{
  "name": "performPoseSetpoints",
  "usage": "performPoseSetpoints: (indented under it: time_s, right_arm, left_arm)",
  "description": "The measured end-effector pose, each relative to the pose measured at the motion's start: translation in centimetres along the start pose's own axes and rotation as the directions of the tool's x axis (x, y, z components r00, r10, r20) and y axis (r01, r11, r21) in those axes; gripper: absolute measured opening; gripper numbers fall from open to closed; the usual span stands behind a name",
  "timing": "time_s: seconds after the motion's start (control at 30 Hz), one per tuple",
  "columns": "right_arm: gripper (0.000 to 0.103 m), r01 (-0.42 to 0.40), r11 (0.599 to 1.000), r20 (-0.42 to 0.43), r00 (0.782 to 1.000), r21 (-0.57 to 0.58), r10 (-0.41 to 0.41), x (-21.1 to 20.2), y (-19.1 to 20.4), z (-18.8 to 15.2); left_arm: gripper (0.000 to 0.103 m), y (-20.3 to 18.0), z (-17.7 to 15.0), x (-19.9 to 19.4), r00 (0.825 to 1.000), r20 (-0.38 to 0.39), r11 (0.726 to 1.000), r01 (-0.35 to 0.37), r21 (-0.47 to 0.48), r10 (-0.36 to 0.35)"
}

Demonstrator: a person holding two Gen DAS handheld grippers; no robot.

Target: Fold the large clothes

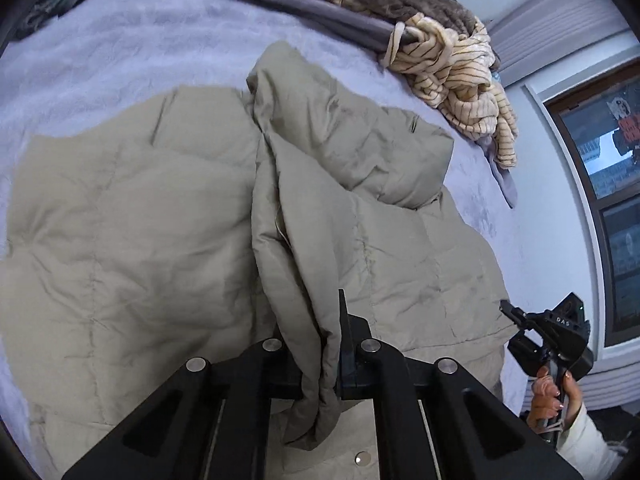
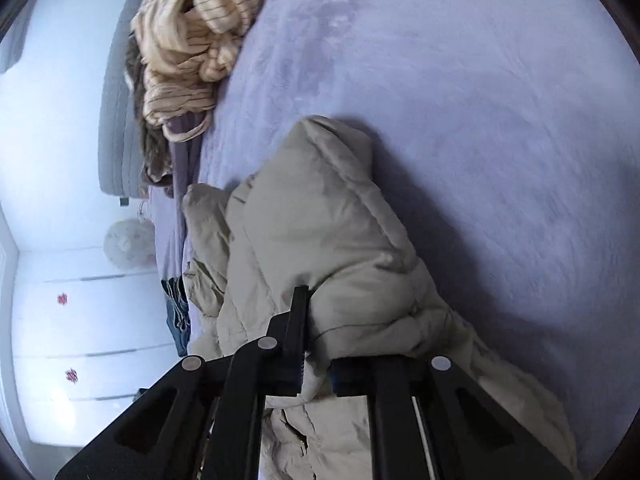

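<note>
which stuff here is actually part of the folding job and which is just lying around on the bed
Part of the job:
- khaki puffer coat, spread on the bed
- left claw, shut on a fold of it
- right claw, shut on another part

Just lying about:
- striped cream garment, bunched at the bed's edge
- brown fuzzy blanket
- purple bed cover

Khaki jacket (image 1: 140, 220); lavender blanket (image 1: 120, 52); cream striped garment (image 1: 460, 84).
</note>
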State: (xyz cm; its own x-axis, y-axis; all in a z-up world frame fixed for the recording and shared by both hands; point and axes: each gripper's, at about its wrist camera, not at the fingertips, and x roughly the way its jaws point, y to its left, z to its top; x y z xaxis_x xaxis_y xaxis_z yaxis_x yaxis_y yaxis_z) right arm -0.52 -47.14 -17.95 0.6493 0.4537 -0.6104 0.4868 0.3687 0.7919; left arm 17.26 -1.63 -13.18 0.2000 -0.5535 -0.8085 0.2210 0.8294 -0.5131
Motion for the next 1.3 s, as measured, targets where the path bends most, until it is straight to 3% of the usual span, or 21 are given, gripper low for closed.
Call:
performPoseSetpoints:
  time_s: [0.1, 0.2, 0.27, 0.37, 0.43, 0.5, 0.53, 0.57, 0.67, 0.77, 0.83, 0.9, 0.97, 1.03, 1.07, 1.13, 1.2, 1.3]
  right_arm:
    - [0.009, 0.016, 0.986, -0.033, 0.999, -0.168, -0.022, 0.3, 3.3, -0.2]
    - [0.009, 0.139, 0.956, -0.071, 0.984, -0.259, -0.163, 2.8, 3.2, -1.6]
    - [0.008, 0.182, 0.947, -0.093, 0.973, -0.264, -0.213, 4.1, 1.3, -2.3]
    - [0.006, 0.148, 0.969, -0.100, 0.980, -0.200, -0.171, 4.3, -0.5, -1.9]
    - [0.006, 0.146, 0.970, -0.116, 0.979, -0.192, -0.170, 4.1, -0.4, -1.6]
    - [0.023, 0.160, 0.967, -0.154, 0.969, -0.200, -0.193, 3.9, 0.1, -1.4]
    - [0.030, 0.171, 0.962, -0.188, 0.959, -0.213, -0.212, 3.3, 0.3, -1.6]
    - [0.045, 0.170, 0.958, -0.222, 0.949, -0.231, -0.222, 2.7, 0.6, -1.8]
    - [0.049, 0.121, 0.932, -0.245, 0.946, -0.341, -0.212, 0.7, 2.8, -2.3]
    - [0.049, 0.074, 0.929, -0.162, 0.977, -0.361, -0.140, -1.3, 4.3, -1.1]
    - [0.052, 0.090, 0.953, -0.087, 0.989, -0.289, -0.120, -2.0, 3.4, 0.5]
    - [0.063, 0.130, 0.980, -0.014, 0.991, -0.152, -0.134, -1.4, 1.8, 3.2]
    - [0.063, 0.052, 0.997, -0.049, 0.997, -0.049, -0.054, -0.6, 0.8, 4.6]
    - [0.063, -0.104, 0.994, -0.140, 0.985, -0.012, 0.102, -0.5, 0.5, 4.3]
    - [0.063, -0.086, 0.995, -0.141, 0.987, -0.054, 0.078, -0.4, 1.6, 4.3]
    - [0.063, 0.057, 0.980, -0.078, 0.994, -0.192, -0.073, -1.1, 2.7, 4.3]
    - [0.063, 0.137, 0.974, -0.039, 0.988, -0.179, -0.147, -0.6, 2.1, 5.3]
    - [0.063, 0.036, 0.999, -0.110, 0.993, 0.007, -0.035, 1.6, -1.3, 7.1]
  left_arm:
    - [0.010, 1.5, -0.3, -1.2, 0.998, 0.021, 0.998, -0.057, 0.004, 0.057]
    - [0.010, 3.9, -0.6, 0.4, 0.993, -0.028, 0.993, -0.116, -0.028, 0.116]
    - [0.011, 4.6, -1.0, 1.1, 0.990, -0.036, 0.990, -0.138, -0.014, 0.137]
    - [0.016, 4.7, -1.5, 1.0, 0.985, -0.028, 0.985, -0.172, -0.015, 0.171]
    - [0.028, 4.4, -1.7, 0.3, 0.971, -0.012, 0.971, -0.238, 0.001, 0.238]
    - [0.045, 4.4, -2.0, -1.0, 0.951, 0.014, 0.951, -0.309, 0.019, 0.309]
    - [0.049, 4.3, -2.1, -1.9, 0.936, 0.038, 0.937, -0.350, 0.022, 0.349]
    - [0.049, 4.4, -2.1, -2.8, 0.927, 0.062, 0.928, -0.372, 0.022, 0.370]
    - [0.049, 4.6, -1.7, -5.1, 0.926, 0.107, 0.931, -0.365, 0.015, 0.361]
    - [0.049, 3.7, -0.5, -6.0, 0.930, 0.151, 0.939, -0.342, 0.023, 0.335]
    - [0.049, 2.8, 0.4, -5.3, 0.930, 0.157, 0.938, -0.344, 0.040, 0.334]
    - [0.049, 1.9, 1.0, -4.0, 0.927, 0.143, 0.934, -0.356, 0.043, 0.346]
    - [0.049, 0.9, 1.3, -2.9, 0.932, 0.126, 0.937, -0.347, 0.041, 0.340]
    - [0.049, 0.3, 0.9, -3.2, 0.936, 0.143, 0.941, -0.333, 0.054, 0.322]
    - [0.049, 0.2, 0.7, -3.3, 0.940, 0.141, 0.945, -0.321, 0.055, 0.311]
    - [0.049, 0.4, 0.8, -3.3, 0.948, 0.127, 0.952, -0.301, 0.052, 0.293]
    - [0.049, 0.4, 1.0, -2.8, 0.949, 0.120, 0.952, -0.301, 0.057, 0.293]
    - [0.049, 0.3, 1.1, -1.2, 0.953, 0.090, 0.952, -0.297, 0.070, 0.290]
